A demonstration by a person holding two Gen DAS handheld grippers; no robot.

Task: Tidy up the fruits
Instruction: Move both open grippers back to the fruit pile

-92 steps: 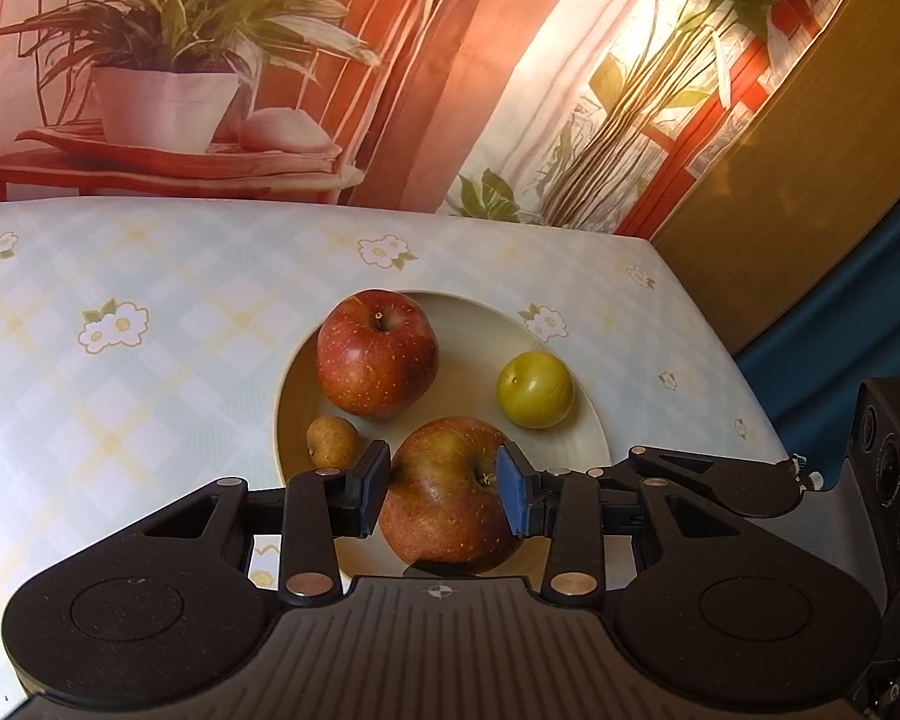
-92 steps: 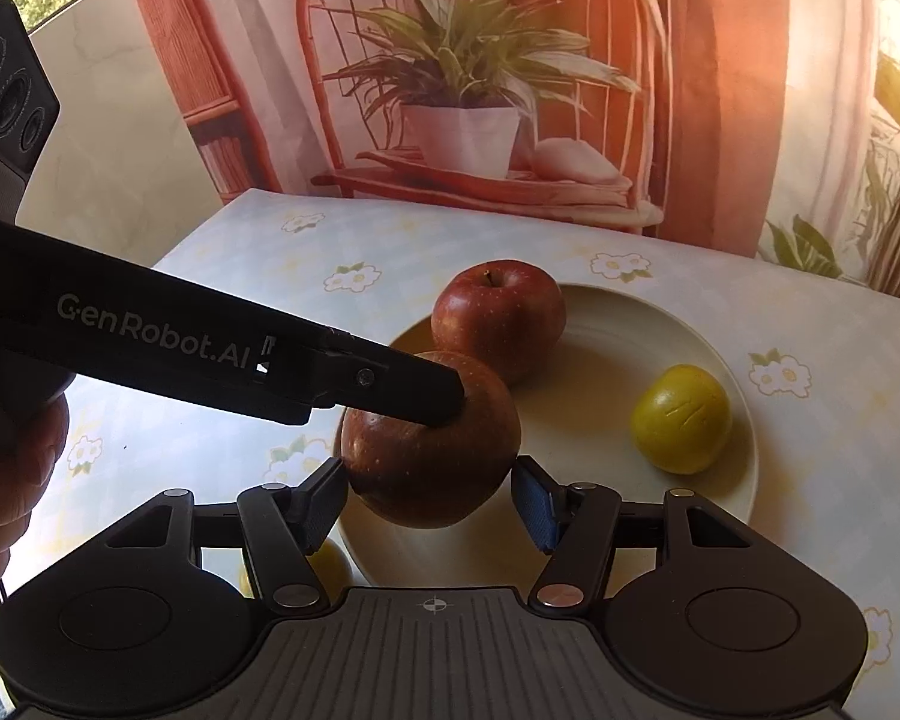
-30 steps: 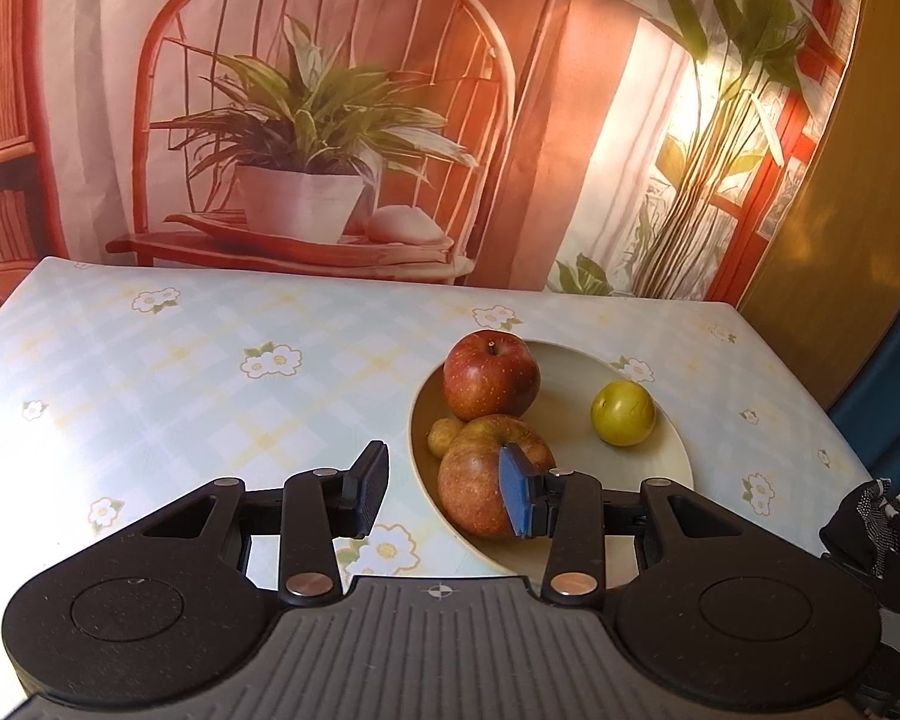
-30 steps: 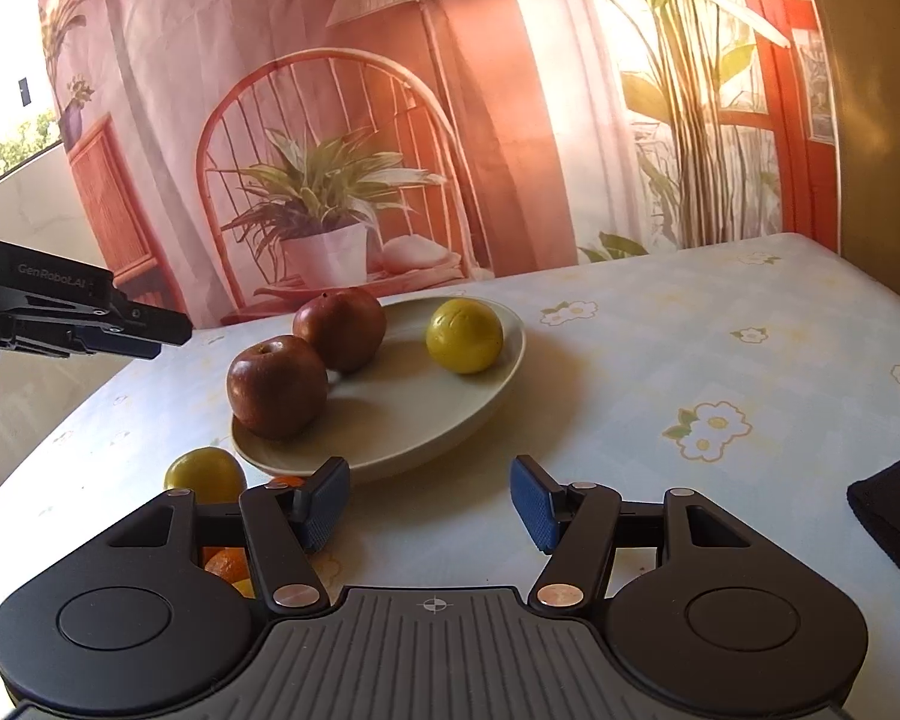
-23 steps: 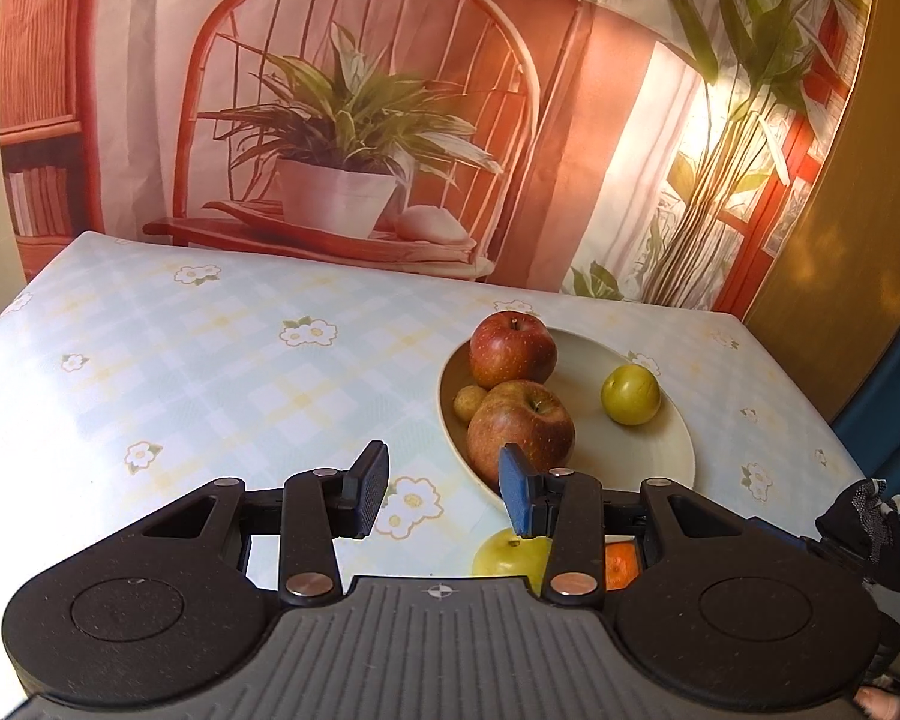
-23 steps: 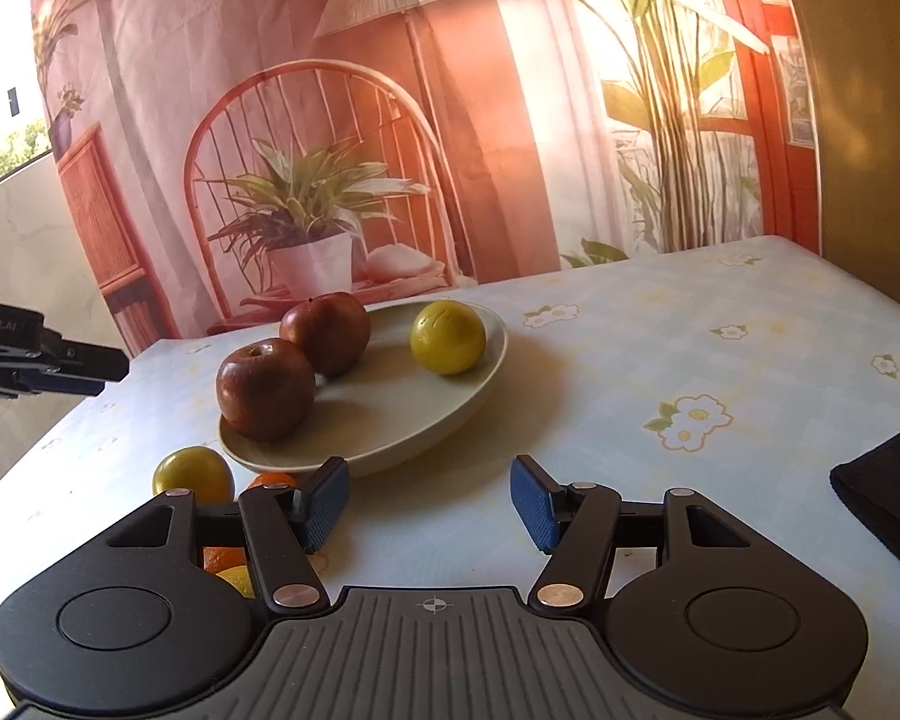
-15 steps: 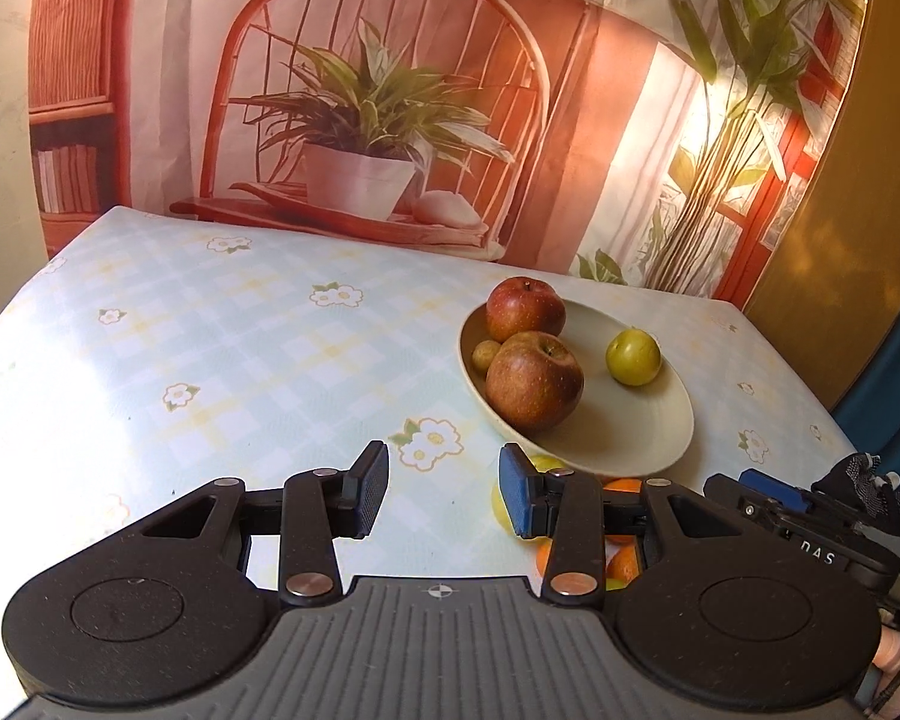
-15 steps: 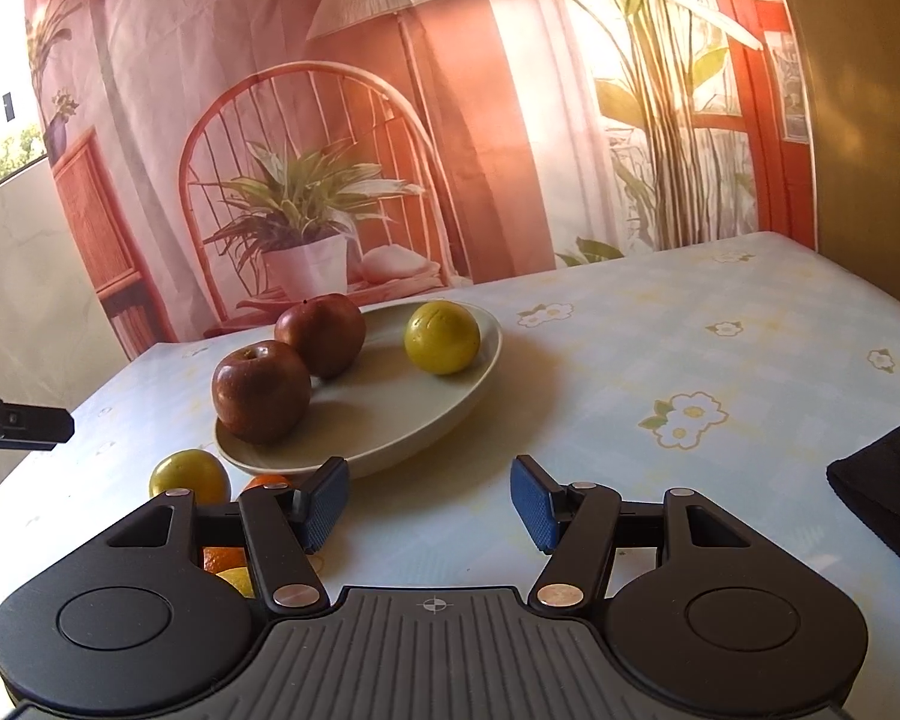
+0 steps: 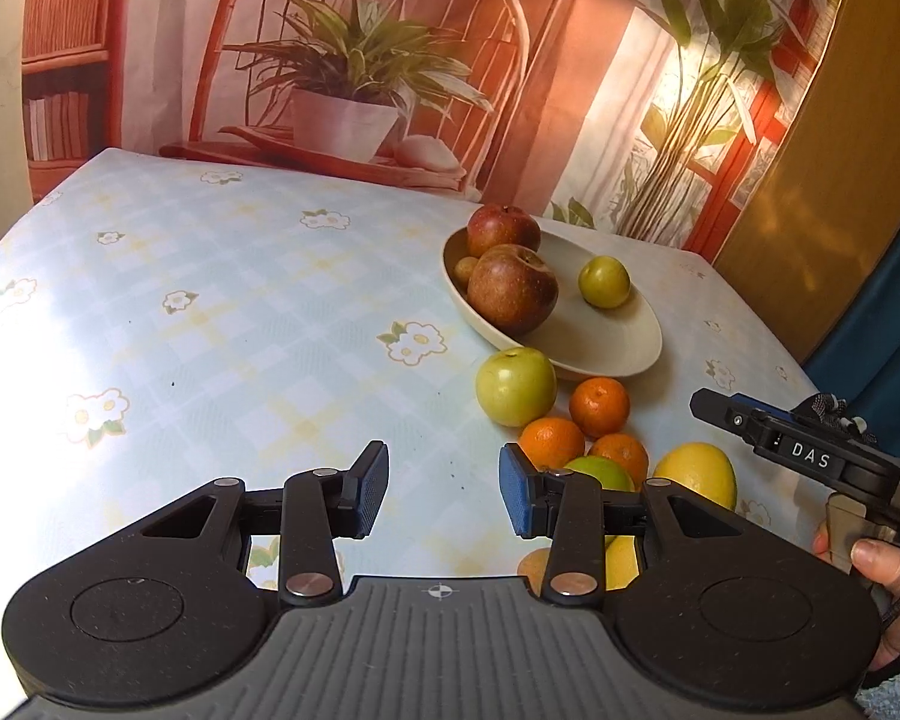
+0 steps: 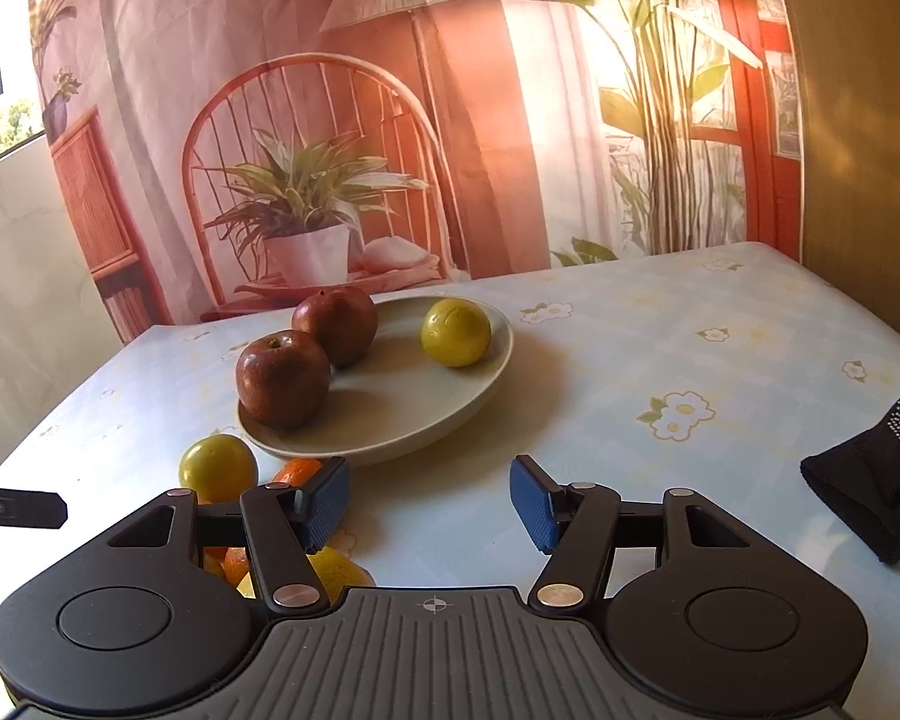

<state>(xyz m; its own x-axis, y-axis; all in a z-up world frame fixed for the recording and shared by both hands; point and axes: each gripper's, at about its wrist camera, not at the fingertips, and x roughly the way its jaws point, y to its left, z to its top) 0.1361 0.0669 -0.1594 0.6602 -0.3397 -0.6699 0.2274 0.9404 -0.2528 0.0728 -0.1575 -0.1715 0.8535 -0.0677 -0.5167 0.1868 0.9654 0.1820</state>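
Both claws hang spread and empty over the worktop (image 9: 210,300): left claw (image 9: 443,489), right claw (image 10: 429,501). Two apples (image 10: 283,378) and a yellow fruit (image 10: 456,331) sit in the plate (image 10: 402,420).

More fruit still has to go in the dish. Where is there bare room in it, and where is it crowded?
The dish is bare along its near side, between the yellow fruit and the near rim. Its far-left end is crowded: two red apples and a small brown fruit.

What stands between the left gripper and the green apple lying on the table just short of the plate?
Nothing visible. The left gripper is open over bare tablecloth, and the green apple lies ahead to its right, clear of the oranges beside it.
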